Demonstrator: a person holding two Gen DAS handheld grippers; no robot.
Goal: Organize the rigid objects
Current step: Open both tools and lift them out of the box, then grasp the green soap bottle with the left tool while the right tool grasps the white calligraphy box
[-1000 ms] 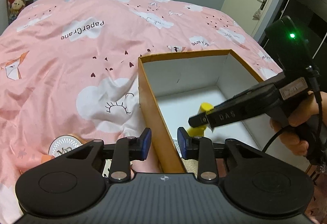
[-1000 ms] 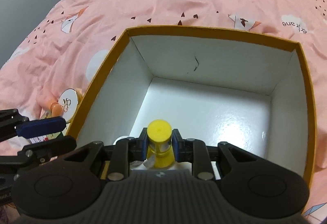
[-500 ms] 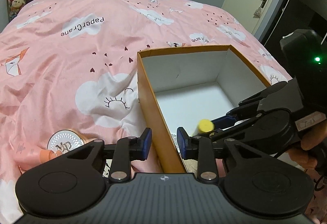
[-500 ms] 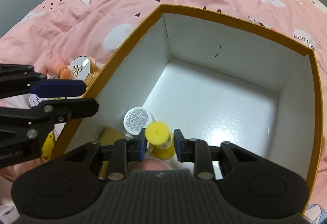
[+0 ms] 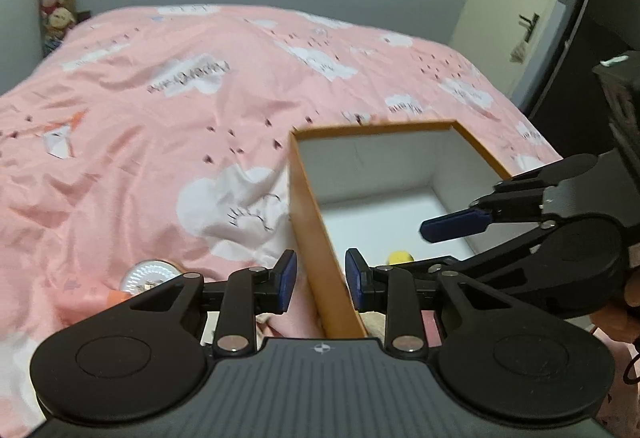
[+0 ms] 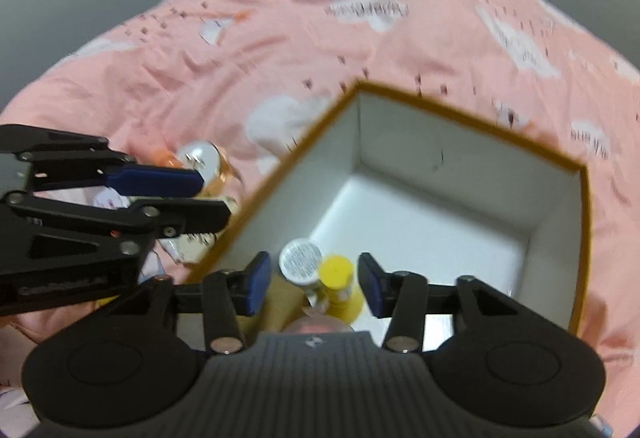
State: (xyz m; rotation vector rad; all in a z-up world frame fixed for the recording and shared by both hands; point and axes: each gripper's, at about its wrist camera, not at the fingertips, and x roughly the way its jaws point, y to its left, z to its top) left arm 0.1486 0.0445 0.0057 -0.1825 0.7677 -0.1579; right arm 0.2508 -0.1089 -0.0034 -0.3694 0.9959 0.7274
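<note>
Left gripper (image 5: 321, 283) fingers open, empty, straddling the box (image 5: 310, 214) wall; round-lidded jar (image 5: 150, 273) lies on the bed just left of them, nearest this hand. Right gripper (image 6: 314, 284) fingers wide, yellow-capped bottle (image 6: 339, 280) upright between them, untouched, in the box's near corner.

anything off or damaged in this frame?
Minor only. The box has a thin dark mark, maybe a crack, on its inner back wall. The yellow bottle stands free in the box between the open right gripper fingers. Several items lie loose on the bedspread beside the box.
</note>
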